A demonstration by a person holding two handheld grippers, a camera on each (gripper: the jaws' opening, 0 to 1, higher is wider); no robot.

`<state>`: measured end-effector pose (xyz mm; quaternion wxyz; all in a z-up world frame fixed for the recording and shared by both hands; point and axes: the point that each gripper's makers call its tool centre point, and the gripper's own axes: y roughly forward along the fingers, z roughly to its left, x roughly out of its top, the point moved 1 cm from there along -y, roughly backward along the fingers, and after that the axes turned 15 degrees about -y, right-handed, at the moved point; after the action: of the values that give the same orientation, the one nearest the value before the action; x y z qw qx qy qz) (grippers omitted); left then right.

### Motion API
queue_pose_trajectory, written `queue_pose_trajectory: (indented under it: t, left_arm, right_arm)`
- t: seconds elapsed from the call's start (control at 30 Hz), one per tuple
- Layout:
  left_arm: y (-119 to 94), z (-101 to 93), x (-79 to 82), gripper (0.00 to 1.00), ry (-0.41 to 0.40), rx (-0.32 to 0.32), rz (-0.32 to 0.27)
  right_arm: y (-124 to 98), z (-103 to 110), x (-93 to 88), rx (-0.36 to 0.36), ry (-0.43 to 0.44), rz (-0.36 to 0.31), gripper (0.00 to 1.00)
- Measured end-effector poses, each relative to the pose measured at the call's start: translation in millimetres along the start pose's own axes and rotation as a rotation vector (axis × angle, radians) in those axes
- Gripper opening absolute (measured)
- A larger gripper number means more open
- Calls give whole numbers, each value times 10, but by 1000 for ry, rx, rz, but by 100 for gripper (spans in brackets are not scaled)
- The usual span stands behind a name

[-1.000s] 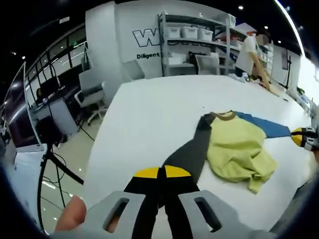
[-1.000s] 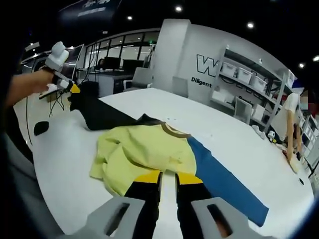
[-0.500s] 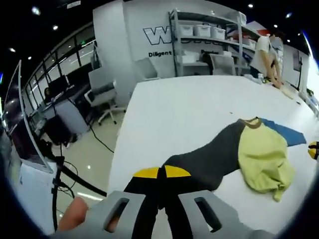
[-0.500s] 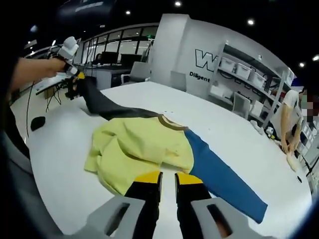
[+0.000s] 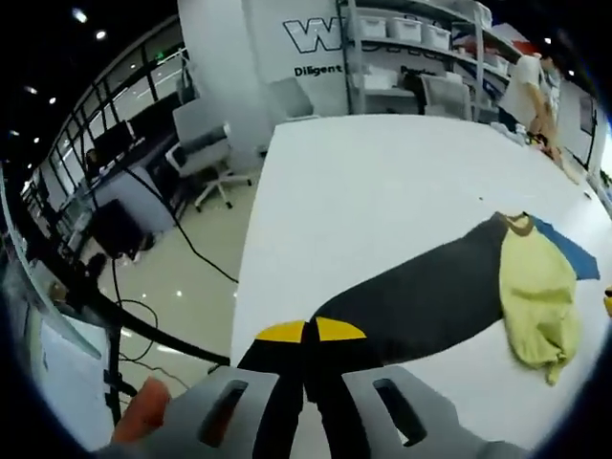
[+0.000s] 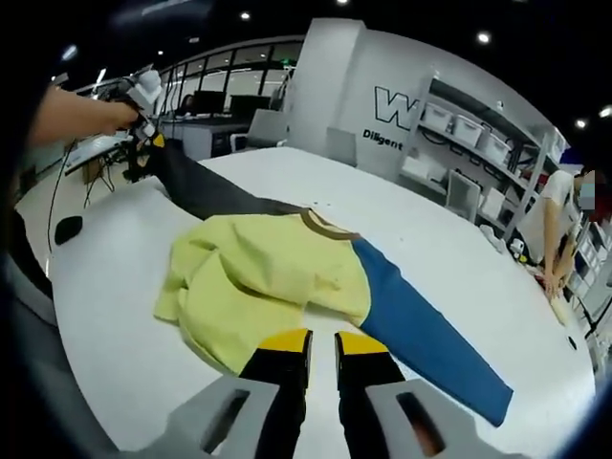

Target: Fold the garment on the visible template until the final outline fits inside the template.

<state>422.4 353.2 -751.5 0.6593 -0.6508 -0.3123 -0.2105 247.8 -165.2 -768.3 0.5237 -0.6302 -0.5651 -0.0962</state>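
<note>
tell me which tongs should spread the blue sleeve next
Right, probably: its tongs sit open at the yellow body beside the blue sleeve. The left tongs are shut on the dark sleeve.

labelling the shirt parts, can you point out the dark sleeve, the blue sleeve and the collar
dark sleeve [image 5: 421,301], left gripper view, middle of its stretched length
blue sleeve [image 6: 421,339], right gripper view, mid-sleeve
collar [image 6: 330,227], right gripper view, brown neck band

Ahead of your right gripper, the white table [image 6: 449,277] carries the garment [image 6: 277,277]: crumpled yellow body nearest, blue sleeve flat to the right, dark sleeve stretched away leftward.
</note>
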Motion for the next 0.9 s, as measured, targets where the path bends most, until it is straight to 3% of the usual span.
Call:
queue_pose_trajectory:
  t: [0.43, 0.7, 0.9]
  left_arm:
    - [409, 134, -194, 0, 54, 49, 80]
    - [372, 224, -229, 0, 67, 114, 63]
    - [273, 206, -212, 0, 62, 112, 42]
  right_arm:
    - [39, 7, -61, 2, -12, 25, 4]
    - [60, 20, -97, 6, -17, 38, 4]
    - [65, 19, -96, 6, -16, 39, 4]
